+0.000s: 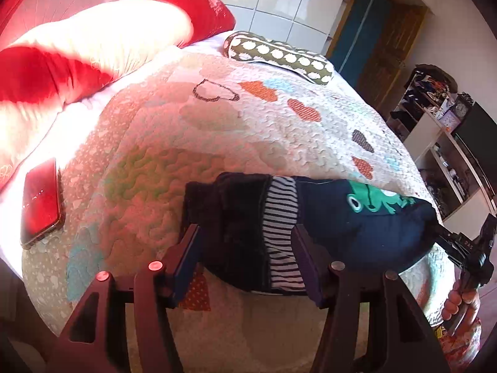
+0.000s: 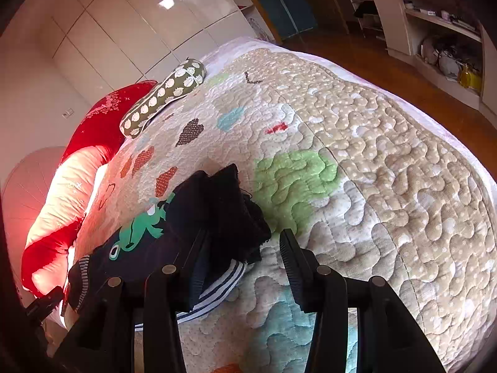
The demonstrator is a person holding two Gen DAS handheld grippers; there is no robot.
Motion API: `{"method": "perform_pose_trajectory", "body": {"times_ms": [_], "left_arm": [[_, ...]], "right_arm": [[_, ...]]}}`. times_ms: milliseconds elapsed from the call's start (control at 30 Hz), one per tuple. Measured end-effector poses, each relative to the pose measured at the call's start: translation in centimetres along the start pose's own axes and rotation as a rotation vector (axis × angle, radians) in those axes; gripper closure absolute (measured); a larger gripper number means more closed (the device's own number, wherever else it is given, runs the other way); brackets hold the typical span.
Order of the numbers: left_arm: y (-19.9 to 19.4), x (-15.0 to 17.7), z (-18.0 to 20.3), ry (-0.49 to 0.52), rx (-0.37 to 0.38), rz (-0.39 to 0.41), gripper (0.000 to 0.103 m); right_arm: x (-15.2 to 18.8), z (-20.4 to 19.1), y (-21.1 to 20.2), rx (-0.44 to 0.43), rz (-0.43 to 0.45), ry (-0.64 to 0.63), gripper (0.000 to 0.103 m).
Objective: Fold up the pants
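Observation:
Small dark navy pants (image 1: 357,217) with a green frog print and a striped waistband lie folded on the quilted bedspread (image 1: 217,130). My left gripper (image 1: 247,236) is open, its fingers either side of the striped waistband end. In the right wrist view the pants (image 2: 198,217) lie at lower left. My right gripper (image 2: 242,242) is open, its left finger over the dark cuff end, its right finger over bare quilt (image 2: 372,171). The right gripper also shows in the left wrist view (image 1: 466,248), held by a hand, beside the pants' right end.
A phone (image 1: 42,202) lies on the bed at the left. A red and white pillow (image 1: 77,49) and a green spotted bolster (image 1: 279,52) lie at the head of the bed. Shelves (image 2: 435,31) and wooden floor stand beyond the bed edge.

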State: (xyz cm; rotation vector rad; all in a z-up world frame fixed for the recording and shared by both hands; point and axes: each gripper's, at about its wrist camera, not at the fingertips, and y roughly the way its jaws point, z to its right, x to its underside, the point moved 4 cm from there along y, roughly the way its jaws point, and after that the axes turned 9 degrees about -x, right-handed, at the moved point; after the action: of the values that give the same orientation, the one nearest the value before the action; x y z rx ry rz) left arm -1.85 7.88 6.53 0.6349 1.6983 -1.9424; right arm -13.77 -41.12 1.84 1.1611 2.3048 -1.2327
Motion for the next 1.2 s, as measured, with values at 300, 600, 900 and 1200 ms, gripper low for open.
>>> {"method": "perform_pose_trajectory", "body": {"times_ms": [300, 600, 900, 1200], "left_arm": [[0.9, -1.8, 13.9, 0.205, 0.2, -0.069, 0.043], [7.5, -4.0, 30.9, 0.351, 0.38, -0.217, 0.043], [15.0, -1.9, 39.8, 0.492, 0.427, -0.436, 0.043], [12.7, -1.2, 38.2, 0.532, 0.455, -0.402, 0.083]], "right_arm": [[3.0, 0.1, -1.8, -0.047, -0.016, -0.002, 0.044], [3.8, 0.3, 0.3, -0.101, -0.043, 0.025, 0.035], [2.8, -0.2, 1.9, -0.134, -0.036, 0.004, 0.035], [1.6, -1.2, 2.8, -0.155, -0.025, 0.003, 0.082]]}}
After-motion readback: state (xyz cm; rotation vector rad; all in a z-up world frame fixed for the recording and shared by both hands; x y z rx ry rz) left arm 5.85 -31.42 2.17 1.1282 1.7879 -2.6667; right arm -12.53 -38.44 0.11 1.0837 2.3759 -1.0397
